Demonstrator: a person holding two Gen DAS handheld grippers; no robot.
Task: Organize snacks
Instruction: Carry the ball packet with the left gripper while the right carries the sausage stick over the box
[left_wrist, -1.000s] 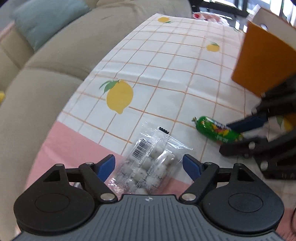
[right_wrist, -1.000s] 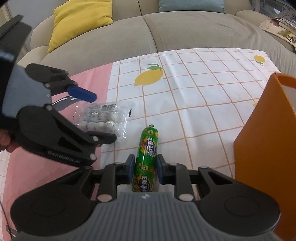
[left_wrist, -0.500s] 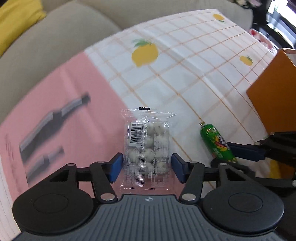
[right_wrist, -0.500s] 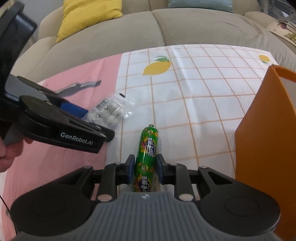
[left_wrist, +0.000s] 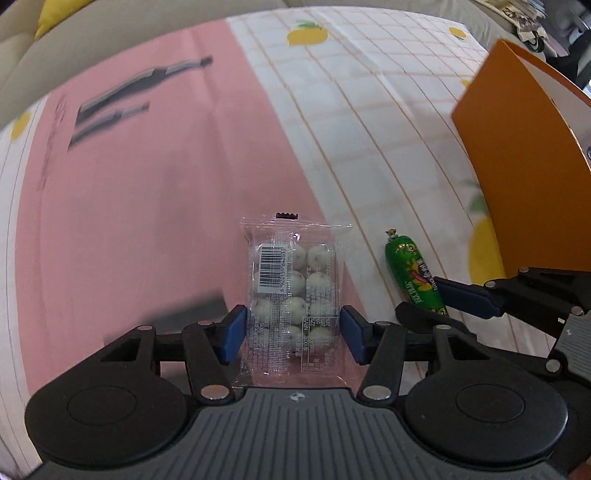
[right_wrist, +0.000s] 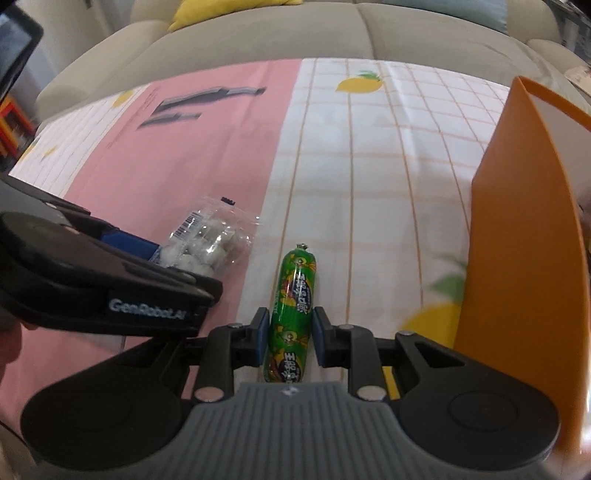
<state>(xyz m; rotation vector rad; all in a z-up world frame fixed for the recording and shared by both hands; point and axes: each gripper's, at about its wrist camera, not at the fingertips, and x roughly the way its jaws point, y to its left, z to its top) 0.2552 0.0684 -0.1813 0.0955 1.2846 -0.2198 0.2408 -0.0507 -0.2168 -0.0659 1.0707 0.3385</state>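
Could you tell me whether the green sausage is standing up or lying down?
Lying down: the sausage rests lengthwise on the tablecloth, between the right gripper's fingers.
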